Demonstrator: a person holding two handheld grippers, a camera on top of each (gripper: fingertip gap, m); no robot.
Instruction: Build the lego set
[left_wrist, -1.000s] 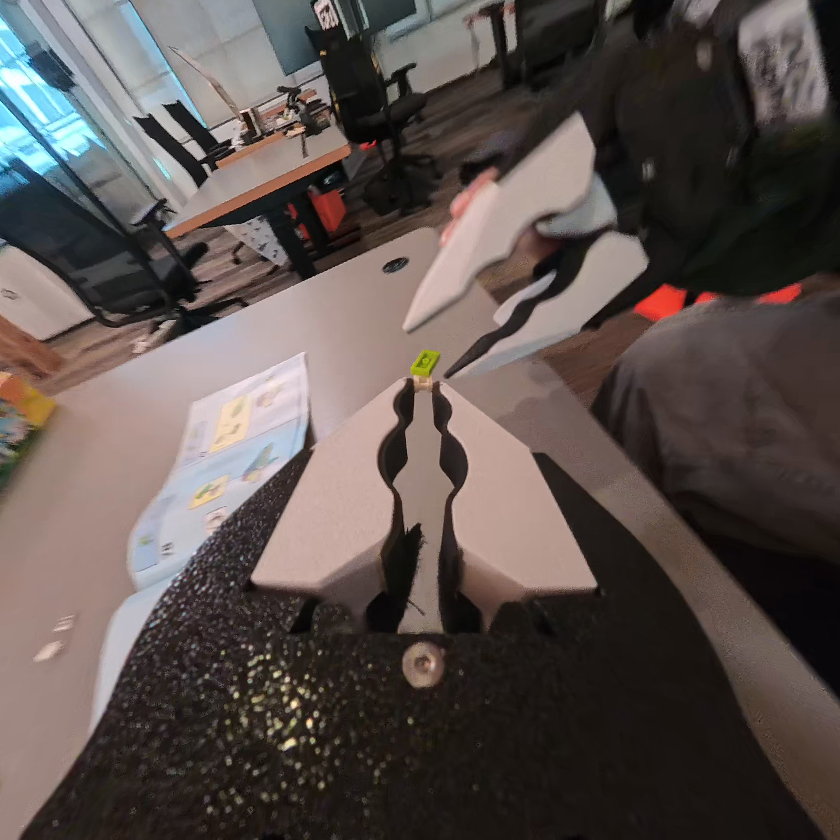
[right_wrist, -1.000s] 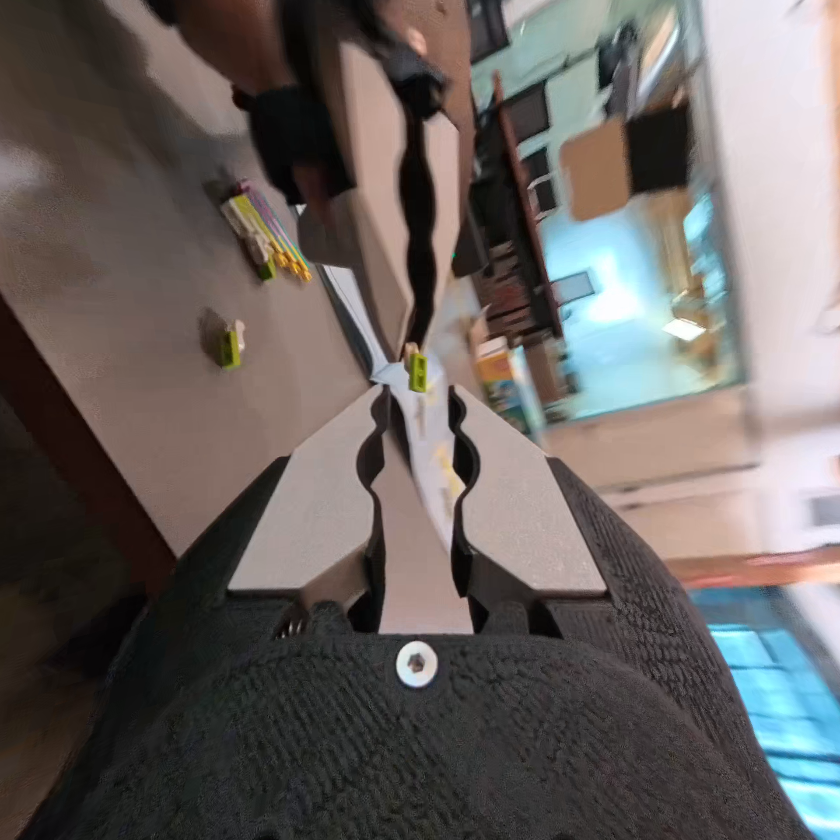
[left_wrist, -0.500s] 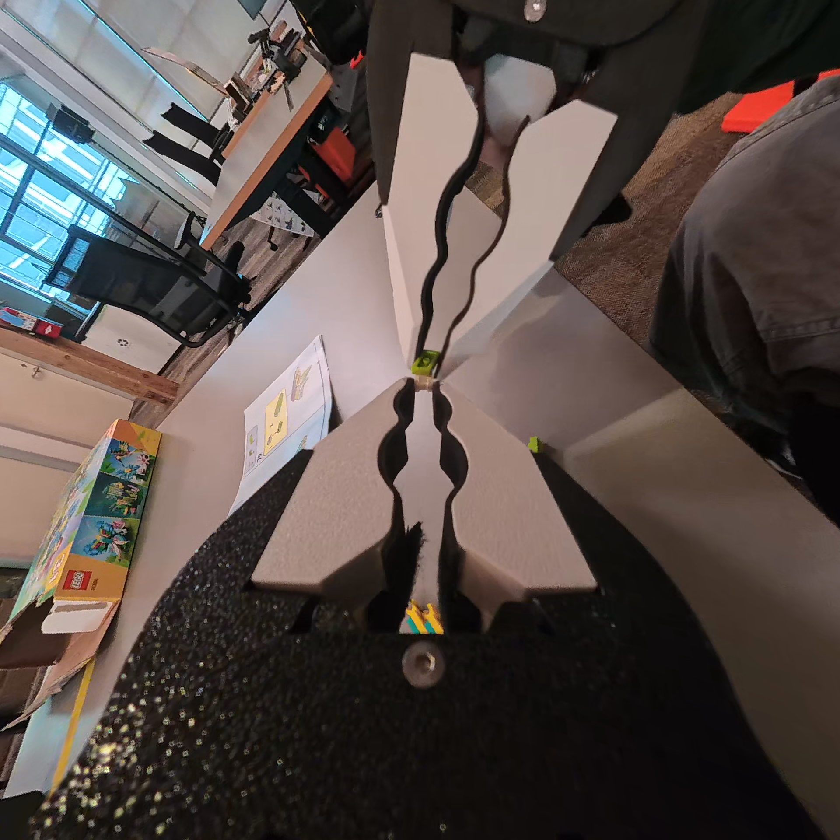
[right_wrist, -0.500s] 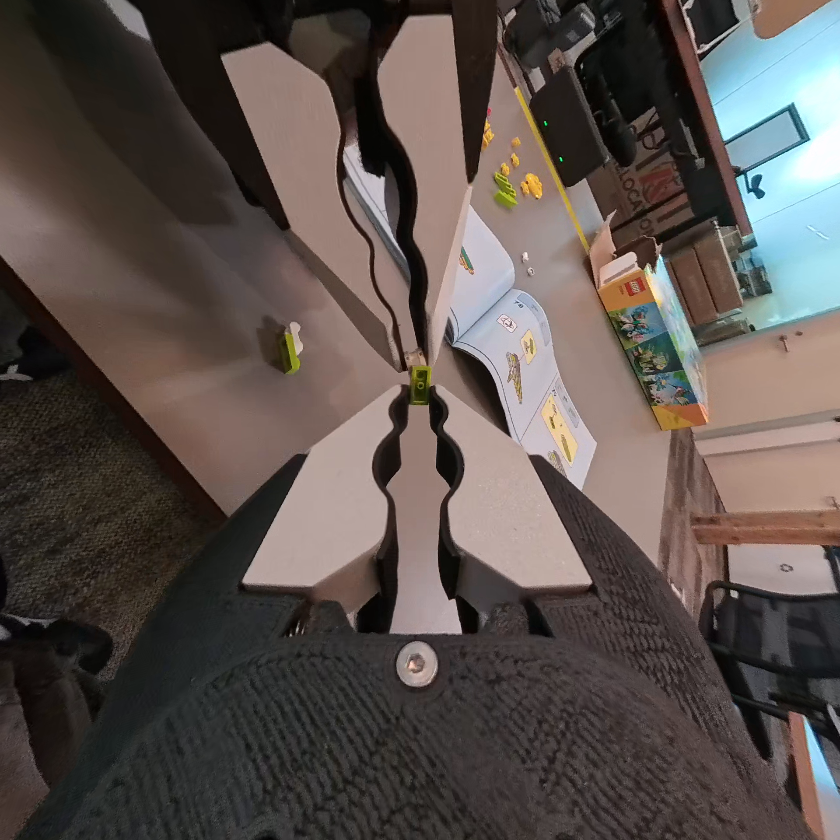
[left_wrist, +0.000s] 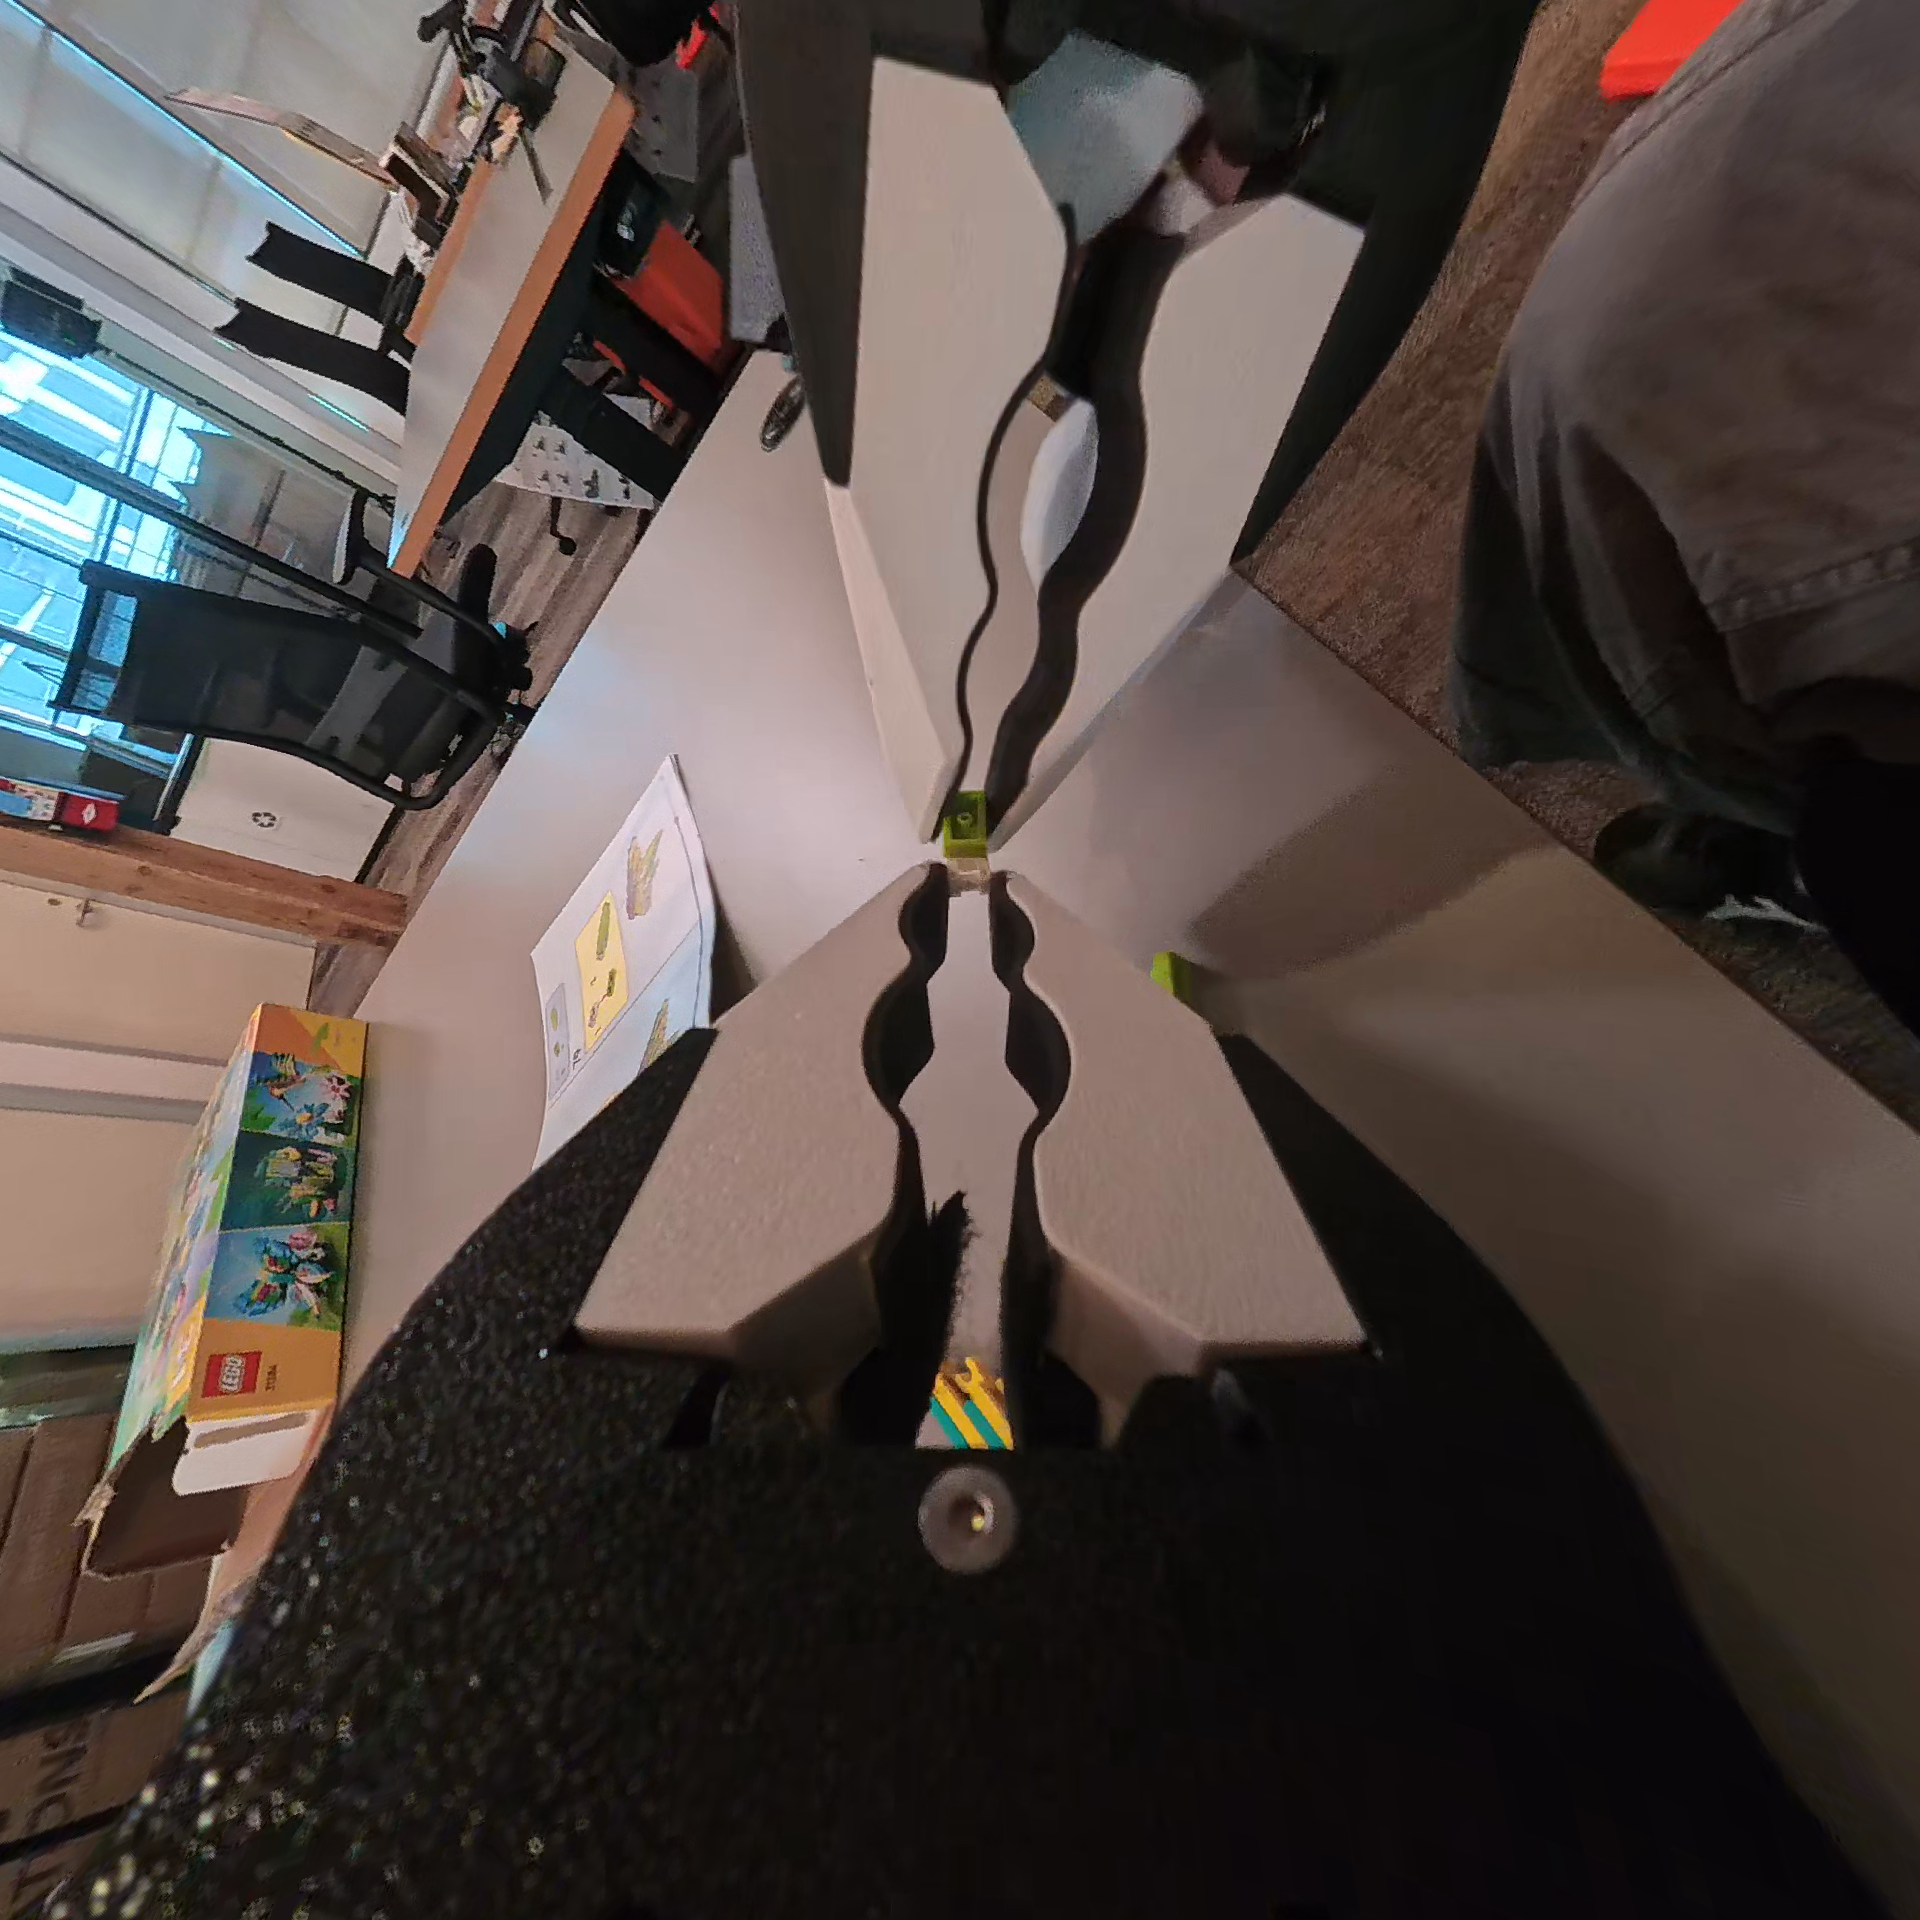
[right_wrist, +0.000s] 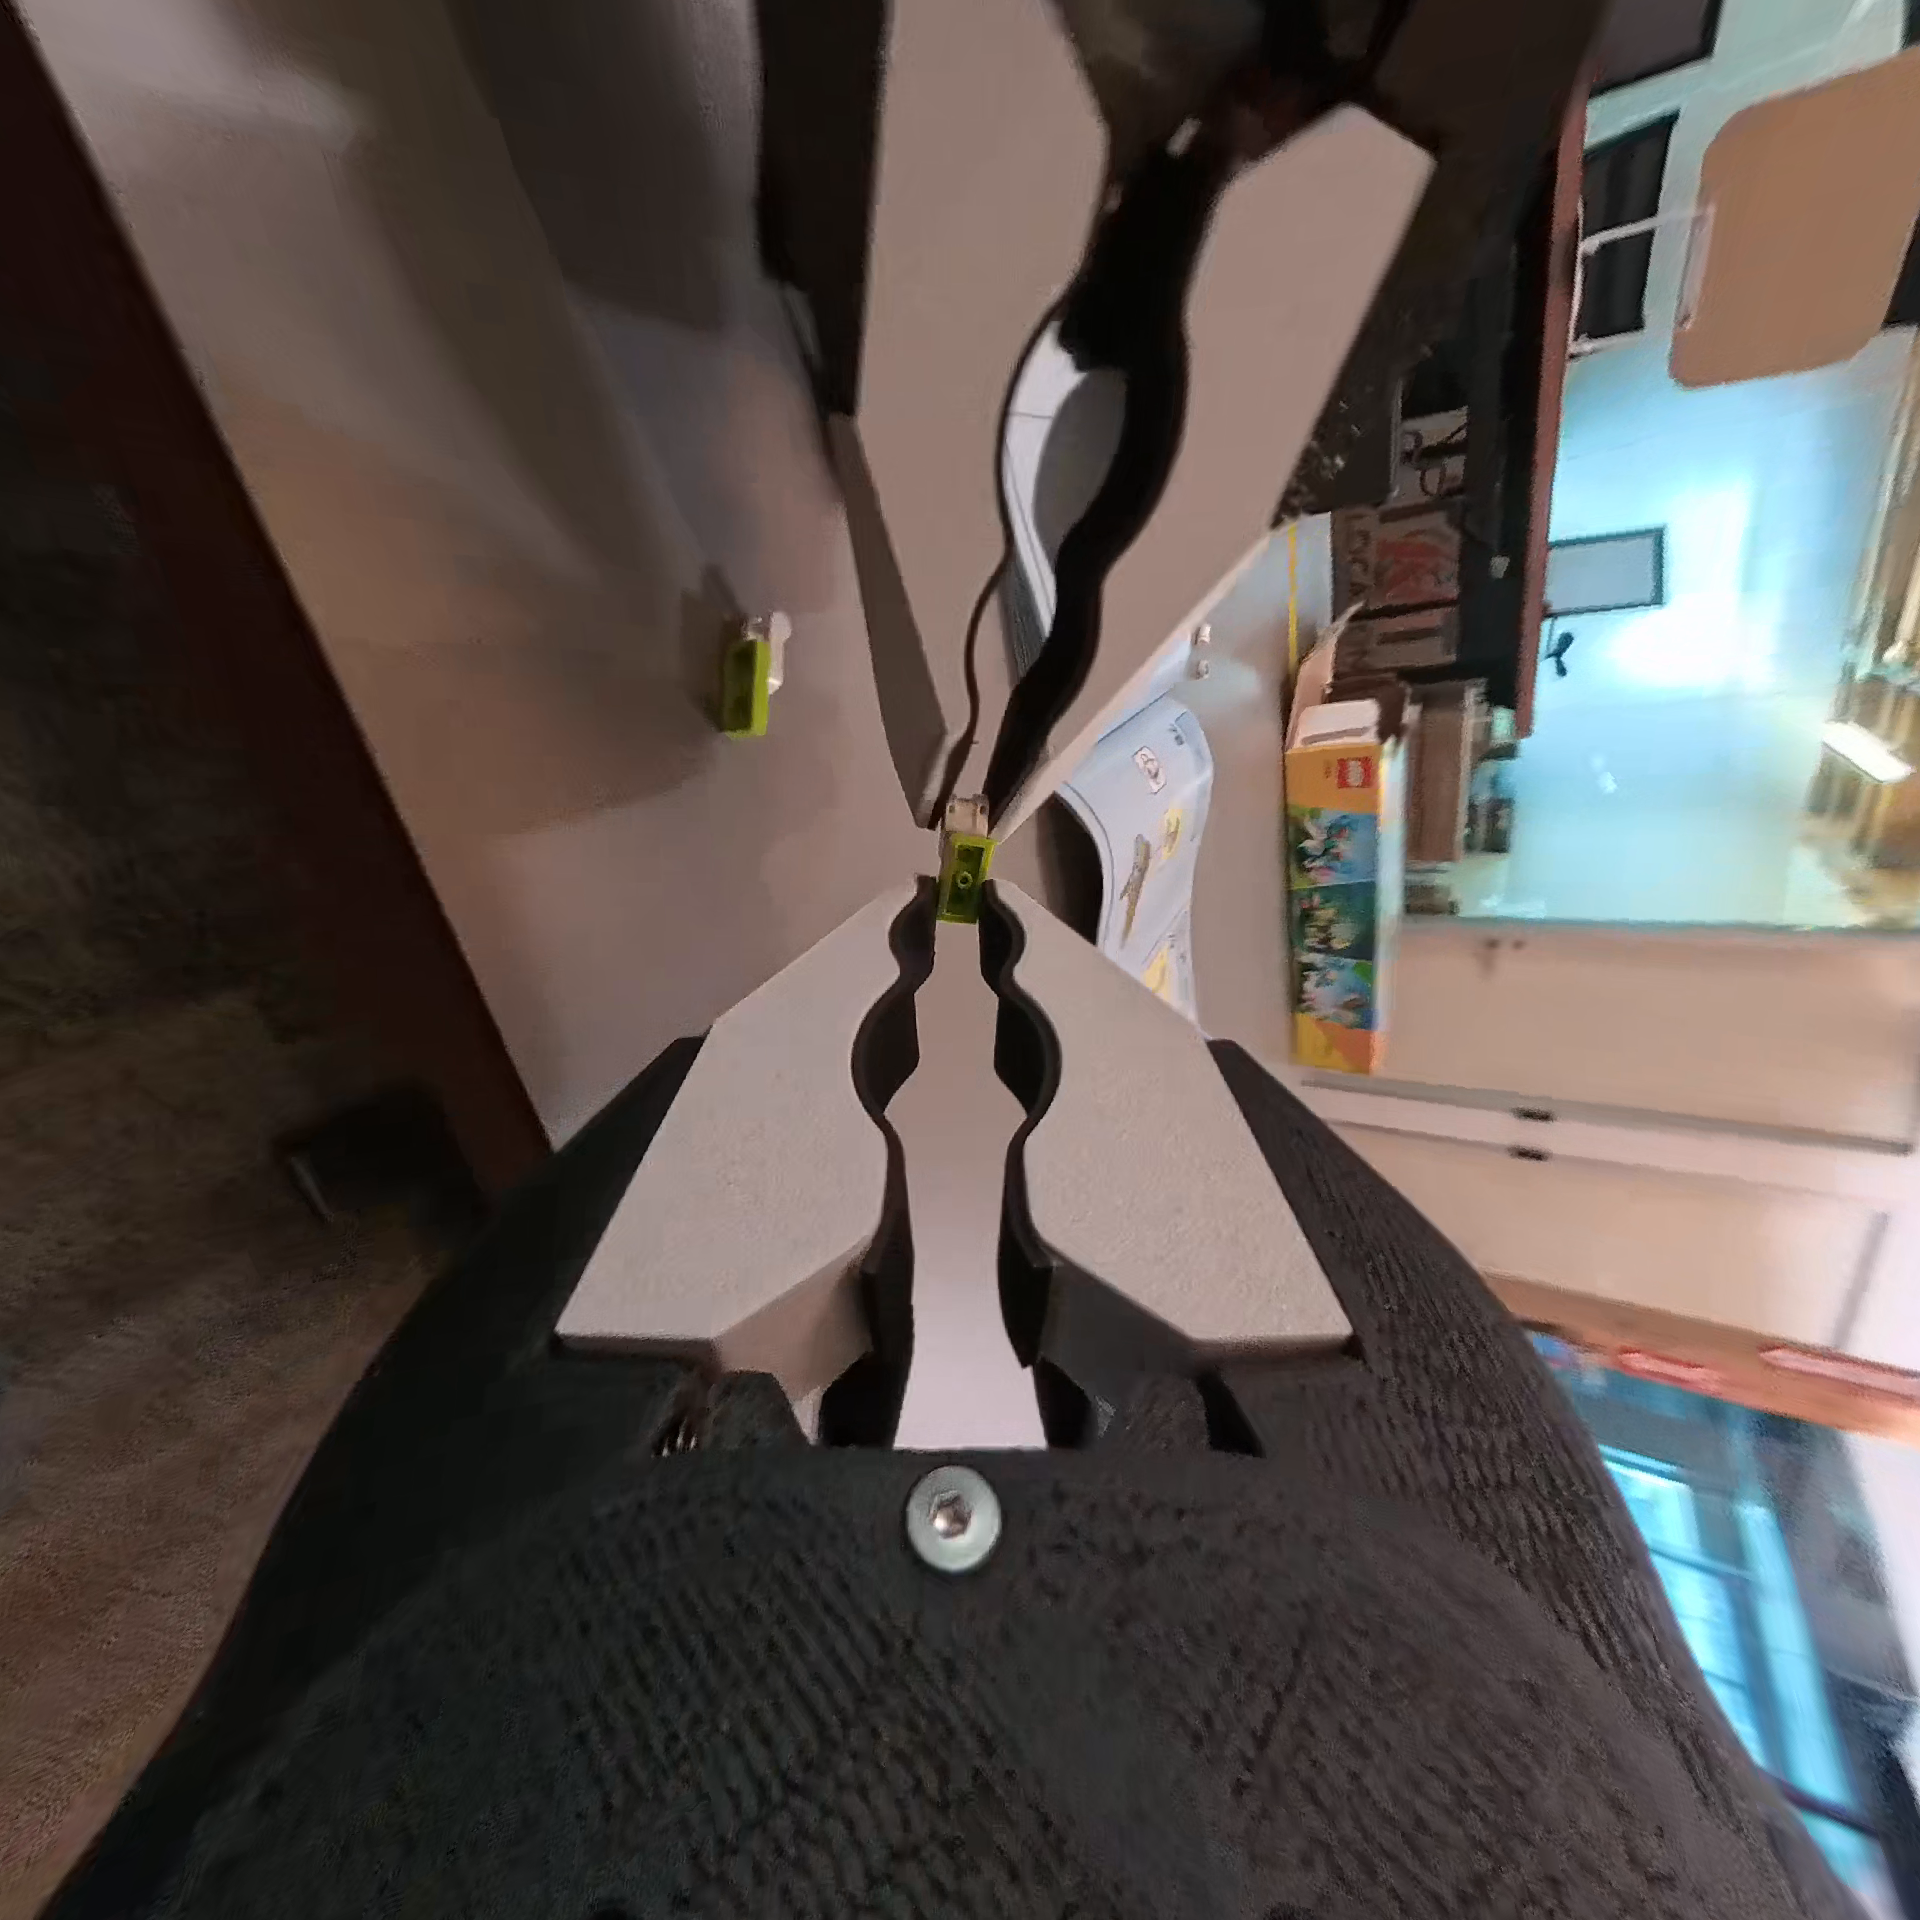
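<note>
Lime plate (right_wrist: 962, 881), pinched in the closed right claw (right_wrist: 958, 896), meets tip-to-tip the pale piece (left_wrist: 966, 875) clamped in the closed left claw (left_wrist: 966, 881) above the table (left_wrist: 727, 644), long axis along the claws' shared line.

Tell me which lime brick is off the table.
The lime brick pinched in the right gripper, pressed against the left gripper's pale piece; the other lime brick lies on the table.

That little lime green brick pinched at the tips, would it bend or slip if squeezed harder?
The lime green brick looks like hard moulded plastic, so it probably stays stiff. It is tiny beside the right tool, so likely very light. Only the fingertips catch it, and its faces look glossy, so it might twist or pop out.
</note>
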